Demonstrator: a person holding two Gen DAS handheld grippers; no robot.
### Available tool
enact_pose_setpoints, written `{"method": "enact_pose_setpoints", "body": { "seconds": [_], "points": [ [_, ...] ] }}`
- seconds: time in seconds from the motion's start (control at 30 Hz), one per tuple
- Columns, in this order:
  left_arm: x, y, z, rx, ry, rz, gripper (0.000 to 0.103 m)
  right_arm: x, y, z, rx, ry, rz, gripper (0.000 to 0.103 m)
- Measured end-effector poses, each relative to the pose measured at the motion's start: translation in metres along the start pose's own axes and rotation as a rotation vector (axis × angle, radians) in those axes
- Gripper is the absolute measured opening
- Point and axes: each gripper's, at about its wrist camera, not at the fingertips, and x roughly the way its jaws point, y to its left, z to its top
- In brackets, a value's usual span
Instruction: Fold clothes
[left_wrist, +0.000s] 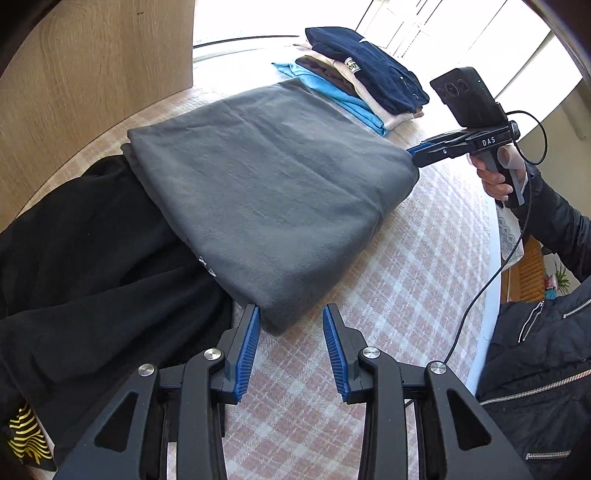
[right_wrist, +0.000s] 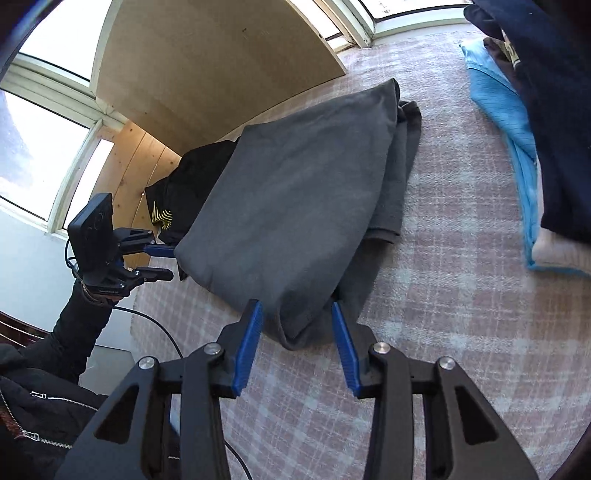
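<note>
1. You are working over a bed (right_wrist: 461, 229) with a pink-and-white checked cover, a wooden panel behind it and bright windows beyond.
2. Your left gripper (left_wrist: 291, 314) has its jaws spread, one pad brushing the near corner of the folded grey garment (left_wrist: 273, 192); nothing is pinched.
3. Your right gripper (right_wrist: 297, 314) likewise stands spread, the garment's other corner lying between the jaws, unpinched.
4. Left of your left jaws, the garment overlaps a black garment (left_wrist: 92, 266); dragging could catch it.
5. Beyond lies the folded stack (left_wrist: 365, 77); loose corners may unfold the layers if moved.
</note>
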Motion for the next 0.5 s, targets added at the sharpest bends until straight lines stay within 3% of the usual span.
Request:
{"method": "enact_pose_setpoints", "body": {
  "seconds": [0.13, 0.23, 0.27, 0.33, 0.37, 0.4, 0.5],
  "points": [
    [0.017, 0.001, 0.005, 0.019, 0.047, 0.057, 0.036, 0.006, -0.004, 0.003, 0.035, 0.014, 0.053, 0.039],
    [0.019, 0.006, 0.005, -0.009, 0.035, -0.009, 0.034, 0.006, -0.009, 0.005, 0.067, 0.009, 0.108, 0.039],
    [0.019, 0.007, 0.006, -0.021, 0.024, -0.028, 0.028, 0.006, -0.011, 0.005, 0.073, 0.009, 0.121, 0.039],
    [0.025, 0.009, 0.010, -0.036, 0.046, -0.042, 0.019, 0.008, -0.014, 0.005, 0.083, 0.017, 0.137, 0.031],
    [0.026, 0.009, 0.012, -0.031, 0.059, -0.043, 0.015, 0.012, -0.014, 0.006, 0.077, 0.032, 0.124, 0.019],
    [0.027, 0.008, 0.015, -0.024, 0.071, -0.043, 0.014, 0.015, -0.012, 0.008, 0.069, 0.046, 0.107, 0.014],
    [0.020, 0.006, 0.023, 0.000, 0.087, -0.035, 0.012, 0.014, 0.007, 0.017, -0.014, 0.069, 0.014, 0.009]
  ]
}}
